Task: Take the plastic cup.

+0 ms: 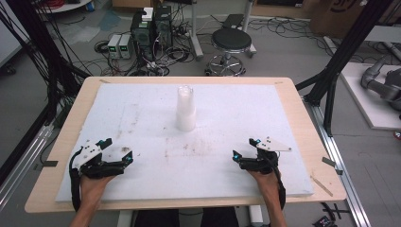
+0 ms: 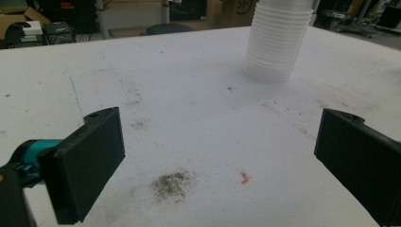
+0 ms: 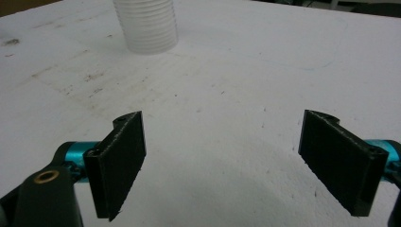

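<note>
Behind your table the floor was a tangle of cables, with a black round stool (image 1: 231, 40) and some computer boxes (image 1: 151, 29) standing on the far side of the stack of white cups (image 1: 185, 109). The table (image 1: 302, 123) itself was pale wood, covered by a white foam board (image 1: 246, 113) that was scuffed and smudged with grey marks.

The stack of white cups stood upright on that board, roughly at its middle and a little toward the far edge. In the left gripper view the stack (image 2: 279, 40) sat ahead and to the right; in the right gripper view it (image 3: 146, 26) sat ahead and to the left.

You held your left gripper (image 1: 116, 152) on the near side of the stack and well off to its left, low over the board, jaws spread wide with nothing between them (image 2: 217, 156). A dark smudge (image 2: 171, 184) and a small orange fleck (image 2: 245, 178) lay on the foam between those jaws.

Your right gripper (image 1: 246, 149) was on the near side of the stack and well off to its right, jaws likewise spread wide and holding nothing (image 3: 222, 161). Both grippers were well apart from the cups.
</note>
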The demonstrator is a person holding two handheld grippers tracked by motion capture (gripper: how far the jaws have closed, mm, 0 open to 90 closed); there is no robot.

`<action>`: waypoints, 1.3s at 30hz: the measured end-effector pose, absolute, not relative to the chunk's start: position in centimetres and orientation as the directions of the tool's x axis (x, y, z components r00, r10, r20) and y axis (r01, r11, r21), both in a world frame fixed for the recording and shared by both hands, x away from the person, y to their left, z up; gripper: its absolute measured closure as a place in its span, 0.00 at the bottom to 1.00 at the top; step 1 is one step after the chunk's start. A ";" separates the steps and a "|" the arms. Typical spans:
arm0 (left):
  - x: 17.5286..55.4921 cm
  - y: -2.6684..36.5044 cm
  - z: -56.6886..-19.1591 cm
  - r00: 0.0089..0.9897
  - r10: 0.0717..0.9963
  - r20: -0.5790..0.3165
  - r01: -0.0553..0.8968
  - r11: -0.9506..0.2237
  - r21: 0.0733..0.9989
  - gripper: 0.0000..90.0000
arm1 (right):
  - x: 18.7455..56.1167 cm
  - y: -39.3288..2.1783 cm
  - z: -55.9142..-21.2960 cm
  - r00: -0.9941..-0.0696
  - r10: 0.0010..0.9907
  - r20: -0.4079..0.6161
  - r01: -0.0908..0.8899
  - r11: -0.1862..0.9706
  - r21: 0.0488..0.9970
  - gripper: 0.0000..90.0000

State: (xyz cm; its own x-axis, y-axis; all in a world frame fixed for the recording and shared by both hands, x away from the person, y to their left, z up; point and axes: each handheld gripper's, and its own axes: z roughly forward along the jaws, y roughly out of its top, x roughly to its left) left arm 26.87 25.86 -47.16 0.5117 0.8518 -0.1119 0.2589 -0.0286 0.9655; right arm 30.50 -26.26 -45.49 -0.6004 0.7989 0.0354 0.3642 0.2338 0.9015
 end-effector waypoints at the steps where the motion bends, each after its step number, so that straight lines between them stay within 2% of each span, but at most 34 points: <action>1: 26.9 25.9 -47.2 0.513 0.850 -0.119 0.262 -0.023 0.965 0.03 | 30.5 -26.2 -45.5 -0.599 0.800 0.035 0.365 0.234 0.901 0.17; 5: 27.0 26.1 -47.2 0.514 0.846 -0.141 0.272 -0.005 0.962 0.03 | 30.5 -26.2 -45.5 -0.604 0.797 0.035 0.365 0.237 0.900 0.17; 17: 26.9 26.0 -47.1 0.522 0.845 -0.118 0.258 -0.025 0.966 0.03 | 30.6 -26.3 -45.5 -0.603 0.796 0.045 0.373 0.232 0.898 0.17; 25: 27.0 26.0 -46.9 0.530 0.837 -0.139 0.255 -0.001 0.967 0.03 | 30.5 -26.2 -45.5 -0.605 0.795 0.037 0.369 0.238 0.898 0.17; 30: 27.7 26.2 -44.4 0.583 0.803 -0.125 0.205 0.003 0.979 0.03 | 30.5 -26.2 -45.5 -0.604 0.796 0.038 0.370 0.238 0.898 0.17; 39: 30.7 25.7 -39.9 0.657 0.747 -0.101 0.191 -0.035 0.981 0.03 | 30.5 -26.2 -45.5 -0.605 0.795 0.039 0.371 0.238 0.898 0.17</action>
State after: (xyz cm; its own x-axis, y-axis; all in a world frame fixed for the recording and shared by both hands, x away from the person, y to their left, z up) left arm 30.72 25.67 -39.88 0.6566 0.7475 -0.1006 0.1906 -0.0353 0.9810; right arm 30.52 -26.23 -45.48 -0.6054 0.7950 0.0391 0.3709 0.2383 0.8976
